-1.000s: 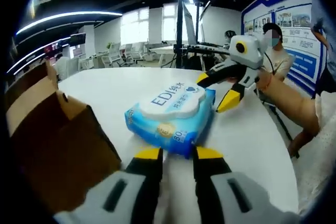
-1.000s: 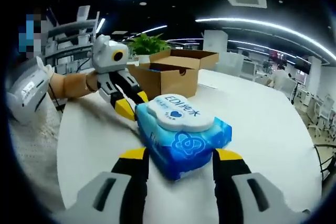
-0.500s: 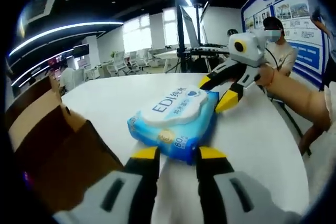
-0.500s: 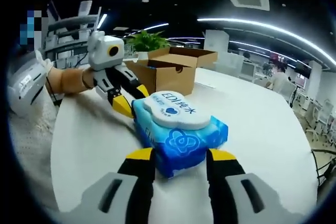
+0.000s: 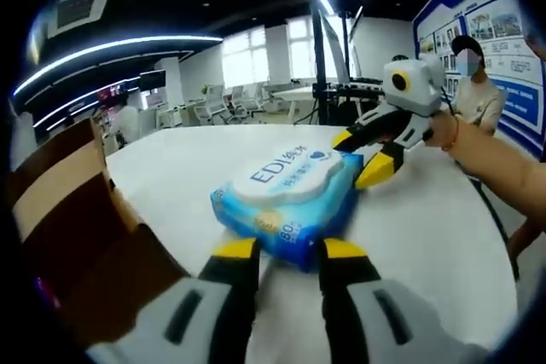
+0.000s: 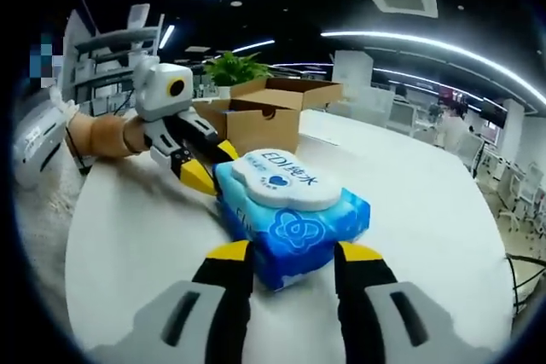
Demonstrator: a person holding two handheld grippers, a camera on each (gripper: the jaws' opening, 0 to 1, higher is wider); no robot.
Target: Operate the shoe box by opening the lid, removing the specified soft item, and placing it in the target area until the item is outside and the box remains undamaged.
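Wipes pack (image 5: 290,199) out of shoe box (image 6: 260,118), on desk (image 6: 426,210), pinched end-to-end btw my left hand-held gripper (image 5: 286,253) & right hand-held gripper (image 6: 286,255), both part-open on it; I judge soft, slick film, light—squeeze gently at ends.
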